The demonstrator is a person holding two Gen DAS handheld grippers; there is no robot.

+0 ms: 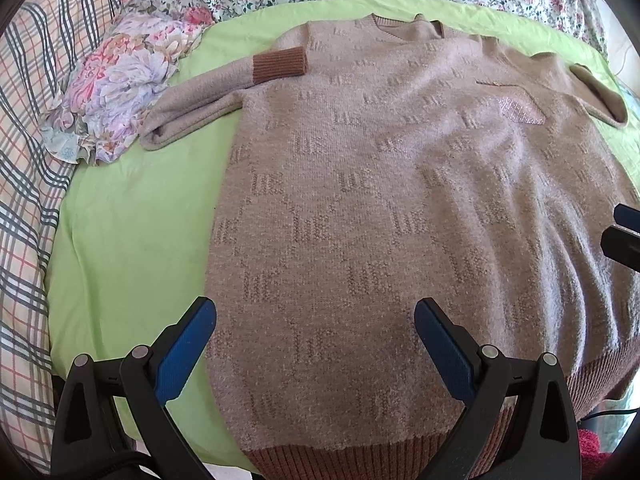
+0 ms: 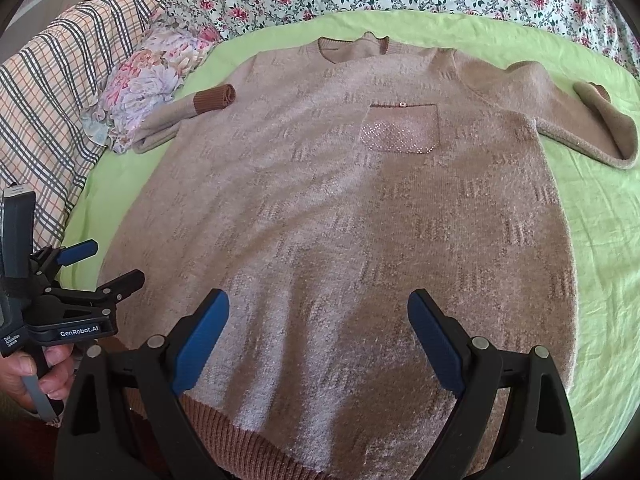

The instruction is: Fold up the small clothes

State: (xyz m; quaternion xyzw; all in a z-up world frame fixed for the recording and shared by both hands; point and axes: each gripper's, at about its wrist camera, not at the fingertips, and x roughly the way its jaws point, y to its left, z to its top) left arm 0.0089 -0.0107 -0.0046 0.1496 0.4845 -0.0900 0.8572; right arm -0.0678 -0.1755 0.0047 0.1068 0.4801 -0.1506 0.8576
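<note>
Under both tongs, a brown sweater (image 2: 340,220) lies flat on a green sheet (image 2: 600,240). Left tongs (image 1: 315,312) and right tongs (image 2: 319,304) are wide open, holding nothing.

sweater (image 2: 340,220) on sheet (image 2: 600,240), crumpled cloth (image 2: 148,80) left

Both wrist views look forward, close over the sweater (image 1: 360,200) from its hem, sharing it.

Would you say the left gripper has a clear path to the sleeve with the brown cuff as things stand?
Probably yes. The left gripper is open near the hem of the sweater, and the folded sleeve lies uncovered on the green sheet. Only the floral cloth sits beside it.
</note>
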